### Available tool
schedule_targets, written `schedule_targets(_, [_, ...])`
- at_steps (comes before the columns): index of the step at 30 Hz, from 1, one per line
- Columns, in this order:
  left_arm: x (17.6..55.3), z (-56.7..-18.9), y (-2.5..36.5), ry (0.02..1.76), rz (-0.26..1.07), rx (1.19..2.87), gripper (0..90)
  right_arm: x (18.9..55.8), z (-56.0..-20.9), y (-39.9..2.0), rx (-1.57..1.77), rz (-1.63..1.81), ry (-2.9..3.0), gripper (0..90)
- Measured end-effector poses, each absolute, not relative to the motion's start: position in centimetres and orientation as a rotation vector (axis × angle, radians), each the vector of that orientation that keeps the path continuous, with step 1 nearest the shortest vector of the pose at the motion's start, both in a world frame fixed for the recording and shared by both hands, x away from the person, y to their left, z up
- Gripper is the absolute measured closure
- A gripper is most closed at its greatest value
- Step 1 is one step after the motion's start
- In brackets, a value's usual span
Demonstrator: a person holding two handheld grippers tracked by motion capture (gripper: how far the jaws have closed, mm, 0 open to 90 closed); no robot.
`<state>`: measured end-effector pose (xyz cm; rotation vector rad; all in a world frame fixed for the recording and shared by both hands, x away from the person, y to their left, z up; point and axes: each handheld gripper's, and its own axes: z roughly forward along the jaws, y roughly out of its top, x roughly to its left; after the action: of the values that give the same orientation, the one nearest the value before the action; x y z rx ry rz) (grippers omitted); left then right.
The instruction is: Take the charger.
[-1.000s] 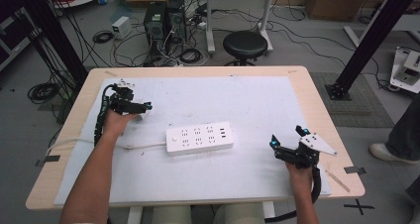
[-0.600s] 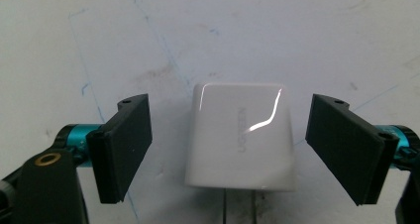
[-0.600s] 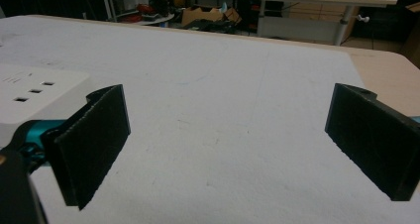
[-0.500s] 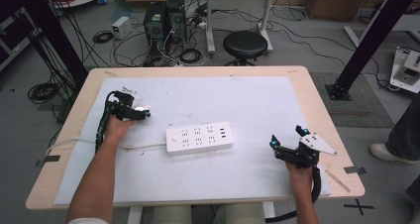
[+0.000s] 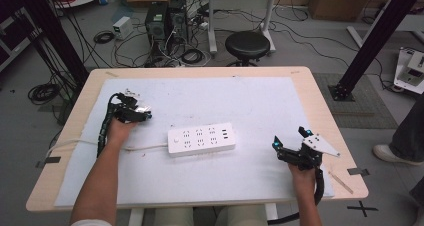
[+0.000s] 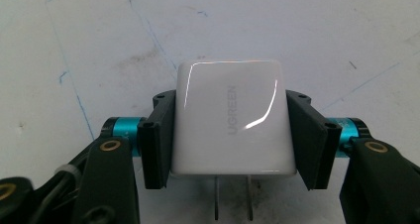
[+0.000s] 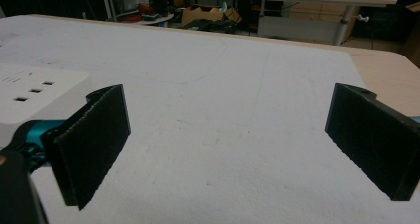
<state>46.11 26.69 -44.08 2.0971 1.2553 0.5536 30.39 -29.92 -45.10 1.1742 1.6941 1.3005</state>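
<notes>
Having just been closed, the left gripper [image 6: 233, 135] is clamped on the white charger [image 6: 230, 120] at the mat's left, prongs kept free for the power strip [image 5: 201, 139], while the right gripper [image 7: 228, 144] is held wide open, empty.

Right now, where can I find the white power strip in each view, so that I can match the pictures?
High view: power strip in the middle of the white mat, cable running left.
Right gripper view: power strip at the left edge, sockets facing up.
Left gripper view: camera looks down on the mat, with the white charger in the centre.
Shared landmark: the white mat.
</notes>
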Motion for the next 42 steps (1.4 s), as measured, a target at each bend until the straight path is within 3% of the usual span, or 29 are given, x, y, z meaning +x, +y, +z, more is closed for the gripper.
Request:
schedule_targets(12, [45.0, -42.5, 27.3, 1.259, 0.598, 1.994, 42.5, 30.4, -45.1, -29.9, 1.175, 1.301, 1.697, 3.5])
schedule_targets(19, [43.5, -40.9, 27.1, 1.225, 0.714, 1.894, 42.5, 30.4, -45.1, -29.9, 1.173, 1.296, 1.707, 3.5])
schedule_targets(42, [37.3, -37.3, 24.3, 0.976, 0.773, 1.822, 42.5, 30.4, -45.0, -29.9, 1.157, 1.303, 1.718, 3.5])
